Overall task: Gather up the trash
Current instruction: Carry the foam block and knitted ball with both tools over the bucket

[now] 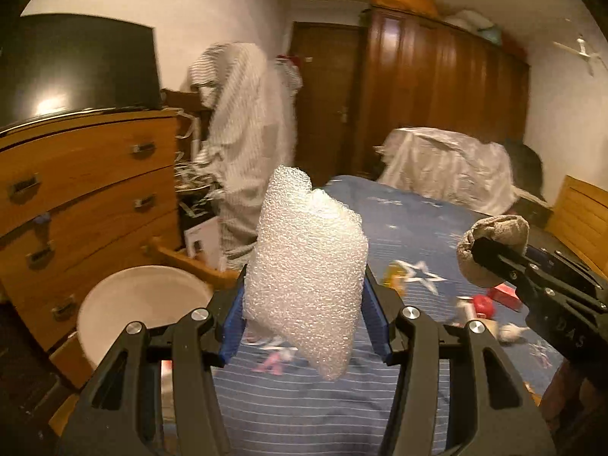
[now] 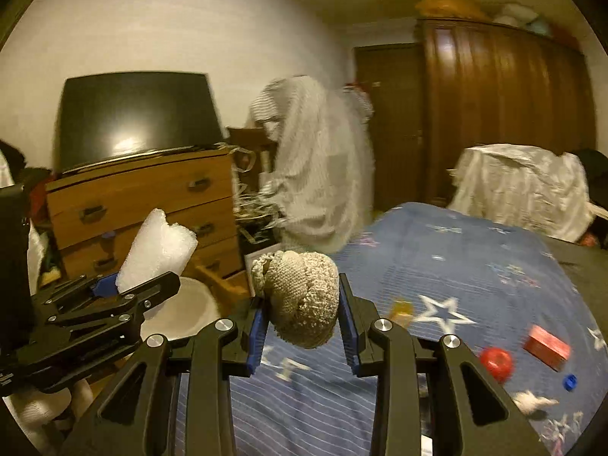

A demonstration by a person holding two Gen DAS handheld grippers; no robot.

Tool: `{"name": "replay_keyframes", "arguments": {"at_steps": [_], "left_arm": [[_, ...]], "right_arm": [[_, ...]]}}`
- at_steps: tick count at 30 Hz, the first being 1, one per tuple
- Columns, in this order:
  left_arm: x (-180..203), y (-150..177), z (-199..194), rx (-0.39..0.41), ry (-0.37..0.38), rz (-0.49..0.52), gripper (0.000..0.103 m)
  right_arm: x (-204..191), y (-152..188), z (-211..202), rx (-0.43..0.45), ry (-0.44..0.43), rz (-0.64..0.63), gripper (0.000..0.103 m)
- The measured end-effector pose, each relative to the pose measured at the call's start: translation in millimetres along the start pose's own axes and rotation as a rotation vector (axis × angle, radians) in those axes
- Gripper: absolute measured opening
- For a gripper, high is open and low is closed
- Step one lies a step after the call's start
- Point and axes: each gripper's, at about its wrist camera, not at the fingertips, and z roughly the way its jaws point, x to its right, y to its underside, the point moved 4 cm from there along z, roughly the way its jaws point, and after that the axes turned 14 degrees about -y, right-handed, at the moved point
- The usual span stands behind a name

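Bin point(image 1: 114, 300) low to the left, nearer left gripper point(image 1: 304, 300) pinching foam point(image 1: 307, 266) upright (right gripper point(image 2: 302, 315) pinching sock point(image 2: 304, 296)).

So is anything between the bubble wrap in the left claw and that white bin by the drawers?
Nothing visible blocks it. The crumpled white bubble wrap sits clamped in the left claw; the round white plastic bin lies open below, left of it.
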Motion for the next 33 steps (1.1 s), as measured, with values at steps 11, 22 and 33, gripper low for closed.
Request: {"name": "replay_keyframes", "arguments": {"at_steps": [11,22,33], "left_arm": [[-105.1,-9.4,37.6,-0.096,-0.140,-0.078,0.051],[-176.1,2.8,114.9,-0.318,-0.199,-0.111,0.051],[-208.2,37.0,168.9,-0.501,-0.220,-0.106,0.051]], "right_arm": [[-93.4,-38.4,165.7,-0.209,-0.234,-0.028,0.034],[-138.9,-11.1,343.3,-0.627,-0.367,-0.017,0.034],[-137.5,21.5,410.5,-0.820,-0.362,-0.006,0.035]]}}
